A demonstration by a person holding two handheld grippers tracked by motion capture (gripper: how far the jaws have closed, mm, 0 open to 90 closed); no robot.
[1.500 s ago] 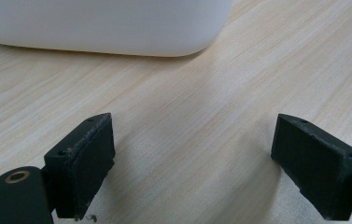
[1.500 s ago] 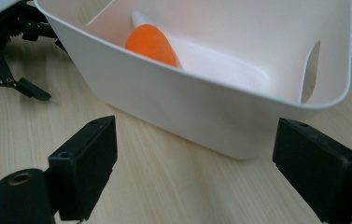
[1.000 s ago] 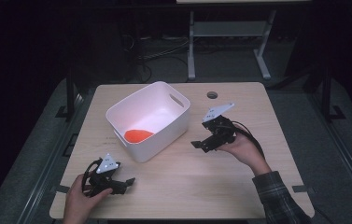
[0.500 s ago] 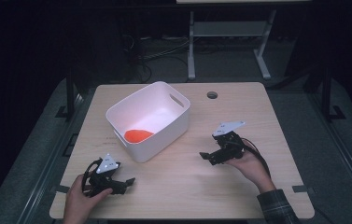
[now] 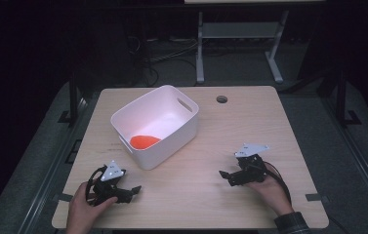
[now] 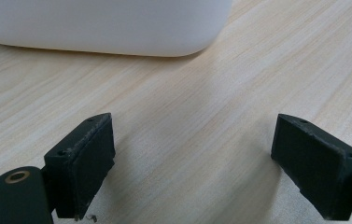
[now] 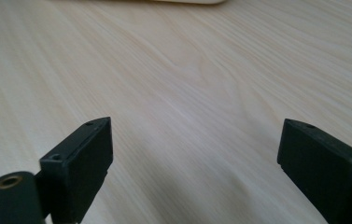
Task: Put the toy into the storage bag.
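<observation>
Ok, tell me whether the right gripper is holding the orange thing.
No: the right gripper rests open and empty on the table, while the orange thing lies inside the white tub.

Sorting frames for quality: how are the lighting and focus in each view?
High view: table evenly lit, surroundings nearly black, white bin bright. Left gripper view: bin wall soft and glaring, wood grain sharp near the jaws. Right gripper view: far tabletop blurred.

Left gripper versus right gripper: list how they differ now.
The left gripper sits at the table's near-left corner, close to the white bin; the right gripper sits near-right, farther from the bin. Left points right; right points left. Both are open and empty.
</observation>
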